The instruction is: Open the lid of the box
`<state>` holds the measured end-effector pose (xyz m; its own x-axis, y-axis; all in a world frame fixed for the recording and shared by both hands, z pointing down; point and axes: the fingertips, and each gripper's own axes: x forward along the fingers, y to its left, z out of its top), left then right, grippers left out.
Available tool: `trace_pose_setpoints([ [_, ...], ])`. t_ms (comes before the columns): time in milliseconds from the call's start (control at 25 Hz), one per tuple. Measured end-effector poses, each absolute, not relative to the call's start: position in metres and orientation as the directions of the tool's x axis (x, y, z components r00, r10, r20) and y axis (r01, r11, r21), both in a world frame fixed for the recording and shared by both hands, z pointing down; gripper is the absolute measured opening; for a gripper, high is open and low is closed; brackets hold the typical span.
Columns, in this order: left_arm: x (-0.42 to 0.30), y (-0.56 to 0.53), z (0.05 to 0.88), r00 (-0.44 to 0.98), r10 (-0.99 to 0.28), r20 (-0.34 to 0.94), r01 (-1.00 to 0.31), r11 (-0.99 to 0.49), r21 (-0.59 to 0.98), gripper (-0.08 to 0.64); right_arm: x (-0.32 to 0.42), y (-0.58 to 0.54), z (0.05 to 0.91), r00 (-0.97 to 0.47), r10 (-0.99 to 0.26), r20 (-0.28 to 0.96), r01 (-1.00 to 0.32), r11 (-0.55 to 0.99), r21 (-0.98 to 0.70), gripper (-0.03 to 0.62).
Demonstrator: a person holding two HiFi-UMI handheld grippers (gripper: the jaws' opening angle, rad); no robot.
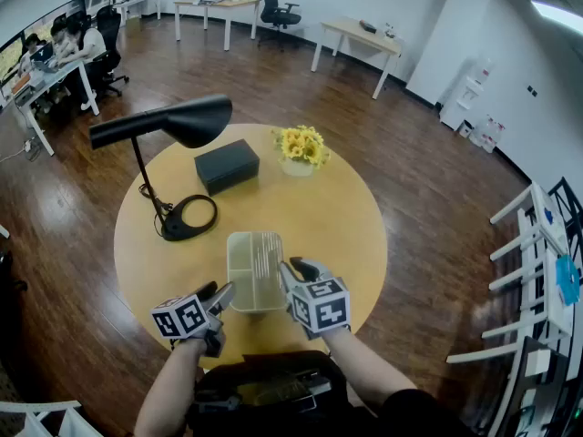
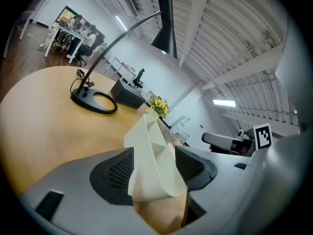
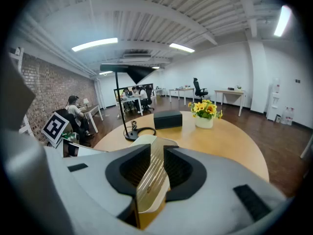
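Centrally, at the near edge of the round table (image 1: 346, 217), the cream box (image 1: 240, 276) is found, its long axis running away from the person. Its ribbed lid (image 1: 266, 267) is pinched at the near right end by the right gripper (image 1: 290, 276), whose jaws are closed narrowly on the thin panel. The near left corner is clamped between the wide-set jaws of the left gripper (image 1: 223, 296). With one gripper at each side, the lid is judged liftable from the right while the body is steadied. A divided compartment is shown along the box's left; nothing can be made out in it. Farther off, a lamp (image 1: 173, 126), a black case (image 1: 227, 165) and flowers (image 1: 302, 146) are set.
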<state>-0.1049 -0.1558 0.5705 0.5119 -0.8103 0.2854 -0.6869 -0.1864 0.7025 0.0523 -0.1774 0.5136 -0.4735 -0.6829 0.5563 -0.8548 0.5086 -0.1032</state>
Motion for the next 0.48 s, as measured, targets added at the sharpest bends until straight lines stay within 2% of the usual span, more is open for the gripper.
trace_pose_setpoints([
  [160, -0.099, -0.163, 0.589, 0.524, -0.759, 0.385, -0.74, -0.182, 0.648, 0.257, 0.043, -0.179, 0.55, -0.391, -0.639, 0.662, -0.855, 0.519, -0.003, 0.086],
  [280, -0.101, -0.169, 0.593, 0.536, -0.754, 0.379, -0.732, -0.19, 0.655, 0.187, 0.039, -0.186, 0.573, -0.318, -0.638, 0.702, -0.84, 0.533, 0.104, 0.086],
  [360, -0.099, -0.172, 0.596, 0.534, -0.758, 0.375, -0.731, -0.191, 0.655, 0.15, 0.041, -0.187, 0.584, -0.296, -0.623, 0.724, -0.853, 0.513, 0.094, 0.086],
  [440, -0.097, -0.174, 0.596, 0.525, -0.763, 0.379, -0.739, -0.188, 0.647, 0.147, 0.045, -0.19, 0.59, -0.268, -0.62, 0.737, -0.884, 0.463, 0.069, 0.086],
  [480, -0.097, -0.174, 0.596, 0.518, -0.766, 0.381, -0.746, -0.186, 0.64, 0.146, 0.046, -0.192, 0.59, -0.259, -0.621, 0.739, -0.901, 0.432, 0.048, 0.063],
])
